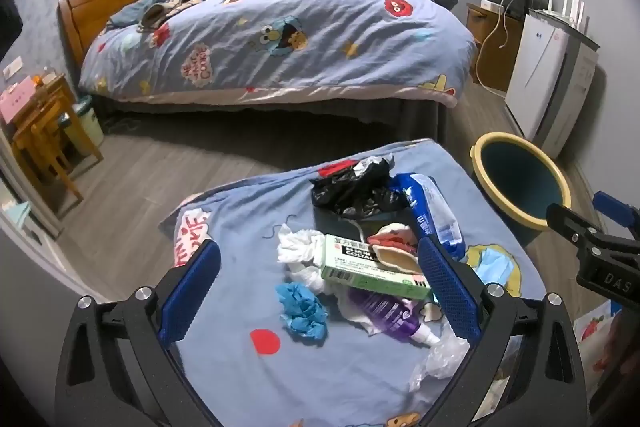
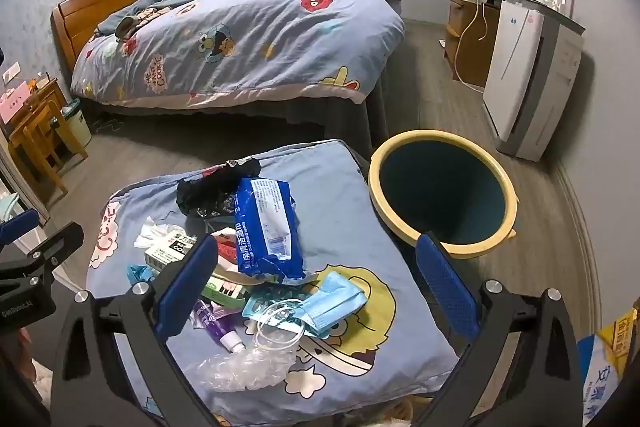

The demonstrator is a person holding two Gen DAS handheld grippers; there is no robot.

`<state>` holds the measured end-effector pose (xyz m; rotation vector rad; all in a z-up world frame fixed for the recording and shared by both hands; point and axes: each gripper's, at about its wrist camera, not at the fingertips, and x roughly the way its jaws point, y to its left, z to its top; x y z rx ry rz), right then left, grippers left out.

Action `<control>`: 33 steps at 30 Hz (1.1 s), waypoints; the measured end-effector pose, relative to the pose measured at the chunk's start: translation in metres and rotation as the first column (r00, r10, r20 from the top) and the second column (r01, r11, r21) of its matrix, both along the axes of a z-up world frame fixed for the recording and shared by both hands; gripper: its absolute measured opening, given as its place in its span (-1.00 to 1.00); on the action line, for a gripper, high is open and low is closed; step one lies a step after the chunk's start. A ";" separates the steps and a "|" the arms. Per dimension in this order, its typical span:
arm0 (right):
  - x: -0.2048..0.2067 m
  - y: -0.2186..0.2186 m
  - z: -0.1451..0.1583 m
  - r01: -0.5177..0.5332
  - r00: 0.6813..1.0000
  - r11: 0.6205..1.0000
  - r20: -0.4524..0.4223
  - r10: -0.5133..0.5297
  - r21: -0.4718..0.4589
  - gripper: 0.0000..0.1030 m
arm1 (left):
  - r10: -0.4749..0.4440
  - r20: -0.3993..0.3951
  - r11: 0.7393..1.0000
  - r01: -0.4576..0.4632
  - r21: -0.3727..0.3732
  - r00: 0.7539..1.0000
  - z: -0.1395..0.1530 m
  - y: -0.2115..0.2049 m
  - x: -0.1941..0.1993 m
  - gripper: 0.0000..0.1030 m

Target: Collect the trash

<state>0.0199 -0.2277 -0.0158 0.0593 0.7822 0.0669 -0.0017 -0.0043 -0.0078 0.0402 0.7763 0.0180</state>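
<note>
A round dark-teal waste bin with a pale yellow rim (image 2: pixel 442 197) stands on the grey wood-look floor (image 2: pixel 532 227) just beside a low cushion covered in blue cartoon-print fabric (image 2: pixel 352 211); what shows of the bin's interior is dark and bare. A second, smaller pale green bin with a dark lid (image 1: pixel 82 125) sits near the wooden nightstand (image 1: pixel 40 131), its contents hidden.

The trash lies heaped on the cushion: a crumpled black plastic bag (image 1: pixel 354 187) at the far side, a blue wet-wipes packet (image 2: pixel 266 231) next to it, a light green medicine box (image 1: pixel 370 269) resting on wadded white tissue (image 1: pixel 298 247), a purple tube with a white cap (image 1: pixel 388 315), a crumpled blue glove (image 1: pixel 302 311), a light blue face mask (image 2: pixel 332 301) and a clear crinkled plastic wrapper (image 2: pixel 248 367).

The left gripper (image 1: pixel 320 291) hovers over the pile with its blue-padded fingers spread wide, gripping nothing; the right-hand pad appears in front of the medicine box, contact unclear. The right gripper (image 2: pixel 316 289) is likewise spread wide and empty above the mask and wipes packet. A bed with a matching cartoon duvet (image 1: pixel 280 35) fills the background.
</note>
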 end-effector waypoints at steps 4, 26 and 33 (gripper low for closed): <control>0.001 -0.001 0.001 0.003 1.000 1.000 -0.004 -0.003 -0.001 0.89 | 0.001 -0.001 1.000 -0.001 0.002 1.000 -0.001 0.002 -0.002 0.90; 0.001 -0.001 -0.001 0.005 1.000 1.000 -0.005 -0.005 -0.005 0.89 | 0.001 -0.005 1.000 0.000 0.006 1.000 -0.001 0.000 0.000 0.90; 0.001 -0.001 -0.001 0.005 1.000 1.000 -0.006 -0.005 -0.006 0.89 | 0.000 -0.005 1.000 0.000 0.007 1.000 -0.001 0.000 0.000 0.90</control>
